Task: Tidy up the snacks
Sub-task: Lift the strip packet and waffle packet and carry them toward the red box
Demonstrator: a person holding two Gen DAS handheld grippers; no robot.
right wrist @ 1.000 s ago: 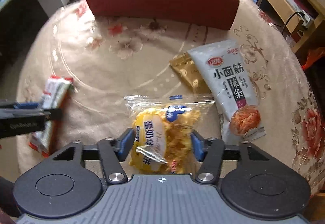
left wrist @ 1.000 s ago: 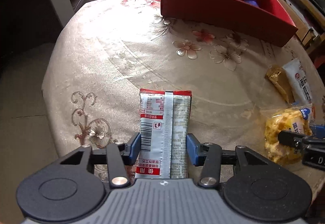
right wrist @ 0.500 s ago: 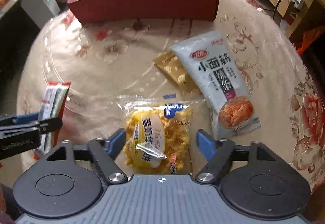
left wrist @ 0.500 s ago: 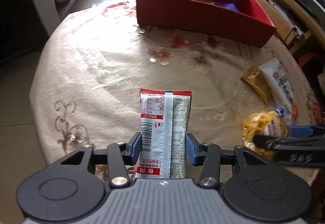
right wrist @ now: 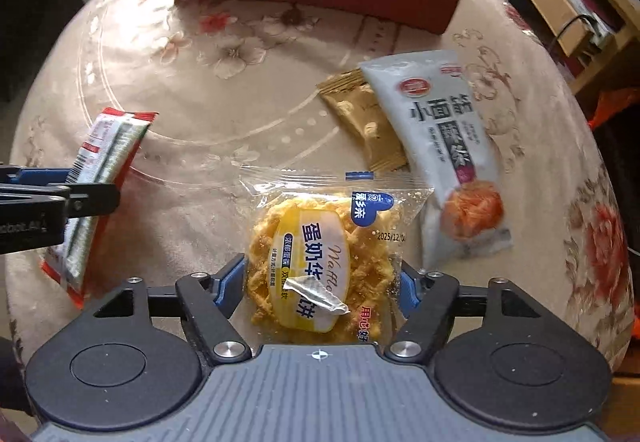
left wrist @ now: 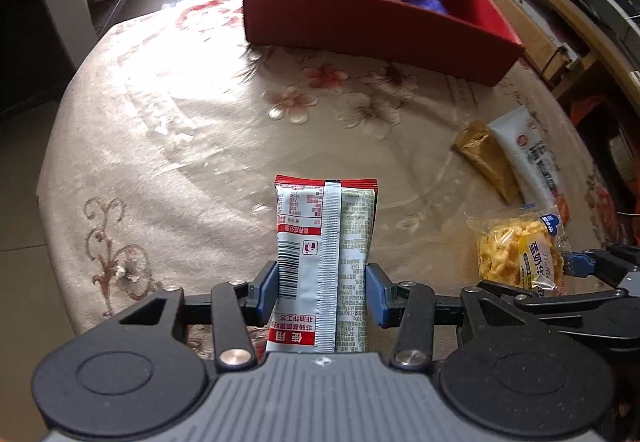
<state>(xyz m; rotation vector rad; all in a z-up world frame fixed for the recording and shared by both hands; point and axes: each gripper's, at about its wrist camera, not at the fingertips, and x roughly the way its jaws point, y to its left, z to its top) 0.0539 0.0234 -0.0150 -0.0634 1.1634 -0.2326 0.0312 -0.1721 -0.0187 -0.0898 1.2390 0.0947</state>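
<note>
Left claw (left wrist: 322, 292) clamps silver-red packet (left wrist: 325, 262) above table (left wrist: 180, 145); red box (left wrist: 372, 21) beyond.

Bare tablecloth (left wrist: 192, 129) before red box (left wrist: 372, 29); packets right

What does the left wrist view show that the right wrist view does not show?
Only the left wrist view: the back seam and barcode of the red-edged packet, clamped in the left hand-held gripper.

Only the right wrist view: the whole front of the white packet.

Both: the red box, the gold sachet, the waffle bag.
</note>
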